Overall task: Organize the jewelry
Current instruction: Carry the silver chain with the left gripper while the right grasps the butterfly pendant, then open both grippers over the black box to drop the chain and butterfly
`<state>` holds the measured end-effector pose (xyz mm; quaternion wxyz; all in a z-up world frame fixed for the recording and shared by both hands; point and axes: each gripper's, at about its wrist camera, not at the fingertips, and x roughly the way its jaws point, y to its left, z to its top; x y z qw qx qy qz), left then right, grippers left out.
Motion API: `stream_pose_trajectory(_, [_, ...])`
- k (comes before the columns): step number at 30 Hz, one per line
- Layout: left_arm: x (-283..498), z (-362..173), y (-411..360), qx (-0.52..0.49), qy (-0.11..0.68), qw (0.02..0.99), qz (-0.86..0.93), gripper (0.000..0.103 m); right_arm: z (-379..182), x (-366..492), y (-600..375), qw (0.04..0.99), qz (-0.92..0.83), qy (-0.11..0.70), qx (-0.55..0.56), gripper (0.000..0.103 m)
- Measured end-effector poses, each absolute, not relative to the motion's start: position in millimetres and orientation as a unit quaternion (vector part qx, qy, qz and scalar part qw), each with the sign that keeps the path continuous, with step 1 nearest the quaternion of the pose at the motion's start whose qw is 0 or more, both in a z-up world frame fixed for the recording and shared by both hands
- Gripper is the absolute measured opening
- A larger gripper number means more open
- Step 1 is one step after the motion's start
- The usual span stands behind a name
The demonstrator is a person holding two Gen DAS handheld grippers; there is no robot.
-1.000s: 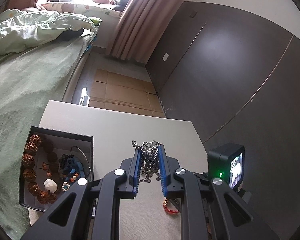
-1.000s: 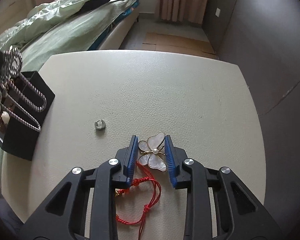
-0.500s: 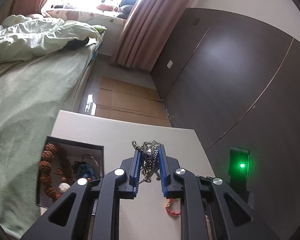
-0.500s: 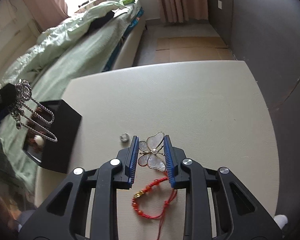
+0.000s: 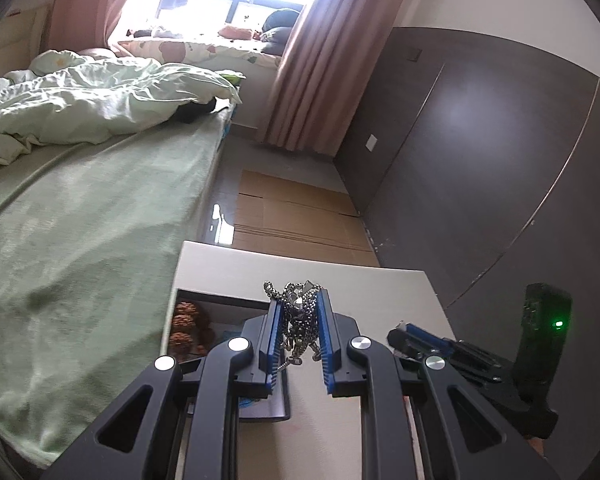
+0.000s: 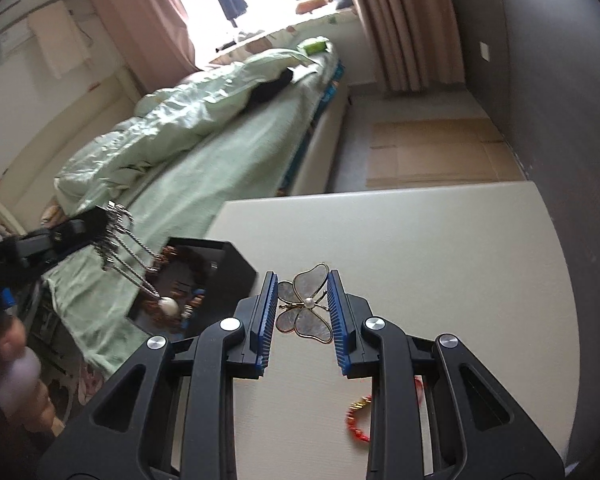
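My left gripper point(image 5: 298, 308) is shut on a bunched silver chain necklace point(image 5: 299, 320) and holds it above the right wall of the black jewelry box point(image 5: 204, 320). The right wrist view shows the chain point(image 6: 128, 248) hanging over the box point(image 6: 220, 268), which holds brown bead bracelets and a white bead. My right gripper point(image 6: 302, 292) is shut on a gold butterfly brooch point(image 6: 304, 310) with pearly wings, held above the white table point(image 6: 420, 260). A red cord bracelet point(image 6: 358, 420) lies on the table below my right gripper.
A bed with green bedding point(image 5: 80, 200) runs along the table's left side. A dark wardrobe wall point(image 5: 480, 160) stands to the right. Flattened cardboard point(image 5: 292, 216) lies on the floor beyond the table. The right gripper's body point(image 5: 460, 356) shows in the left wrist view.
Both grippers have risen and swung left toward the box, each keeping its hold. The chain now hangs over the box. The red bracelet stayed on the table.
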<state>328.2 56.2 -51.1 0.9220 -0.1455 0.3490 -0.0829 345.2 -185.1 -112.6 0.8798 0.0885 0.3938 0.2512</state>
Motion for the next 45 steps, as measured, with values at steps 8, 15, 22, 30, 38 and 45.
stream_pose_trajectory(8, [325.5,-63.4,68.6,-0.139,0.369,0.917,-0.062,0.015,-97.0,333.6,-164.4,0.882,0.291,0.360,0.086,0.026])
stream_pose_trajectory(15, [325.8,-77.0,87.0,-0.148,0.389,0.909,-0.018,0.036,-91.1,328.2,-143.0,0.880,0.313,0.348,0.084,0.026])
stream_pose_trajectory(22, [309.9,-66.2,116.2,-0.158,0.367,0.916,0.014,0.054,-86.3,321.0,-114.3,0.876,0.337,0.337,0.070,0.026])
stream_pose_trajectory(30, [291.9,-59.8,137.8,-0.167,0.365,0.916,0.032,0.055,-95.4,324.4,-89.6,0.868,0.342,0.351,0.075,0.026])
stream_pose_trajectory(38, [279.6,-56.2,147.8,-0.170,0.364,0.915,0.038,0.060,-106.0,334.2,-67.2,0.864,0.336,0.368,0.076,0.026])
stream_pose_trajectory(45, [275.5,-51.8,143.2,-0.163,0.367,0.915,0.038,0.062,-115.4,348.2,-71.1,0.852,0.324,0.394,0.121,0.079])
